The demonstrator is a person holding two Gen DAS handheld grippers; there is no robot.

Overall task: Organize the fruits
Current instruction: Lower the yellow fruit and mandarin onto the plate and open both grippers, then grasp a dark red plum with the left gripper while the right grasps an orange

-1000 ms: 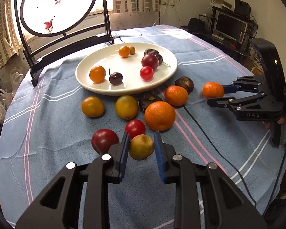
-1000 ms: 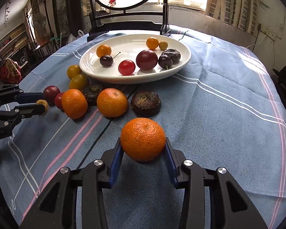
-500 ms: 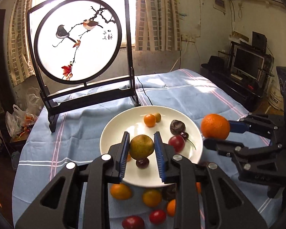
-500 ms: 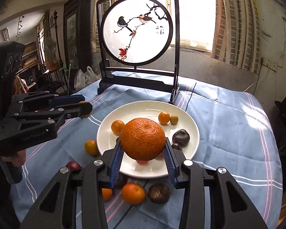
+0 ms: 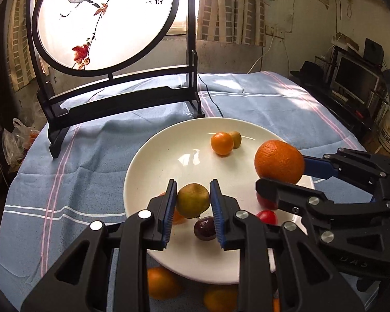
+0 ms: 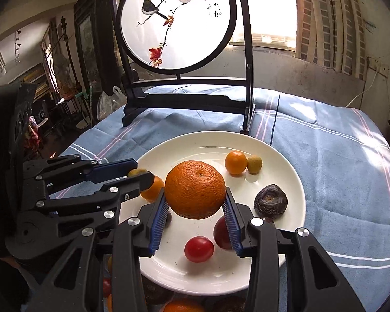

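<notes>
Since a second ago, lifted off the cloth and carried in over the white plate [image 5: 148,166]: both tools and their loads, from low on the tabletop among loose fruit to a place above the dish. Nearest in the left wrist view, left tool [image 5: 192,202] clamped narrow on a small greenish-yellow fruit [image 5: 192,200], held clear above the near half of the plate. Beside it to the right, right tool [image 6: 196,208] closed on a large orange [image 6: 195,192], likewise in the air over the plate's middle, not yet set down. Below them on the plate: a red cherry tomato [image 6: 199,249], a dark red plum [image 6: 221,230] partly hidden by a pad, a dark cherry [image 5: 205,228], a wrinkled brown fruit [image 6: 270,202] at the right side. Farther back on the plate, a small orange citrus [image 6: 235,162] touching a little green-yellow one [image 6: 254,164]. Beyond the plate, a round painted screen [image 6: 176,23] on its dark stand, on the blue striped cloth [image 6: 325,143]. By judgement, well into the job but not finished: several fruits already plated, two more about to be released, and a few orange and red ones still glimpsed on the cloth at the near rim, their number unclear.
</notes>
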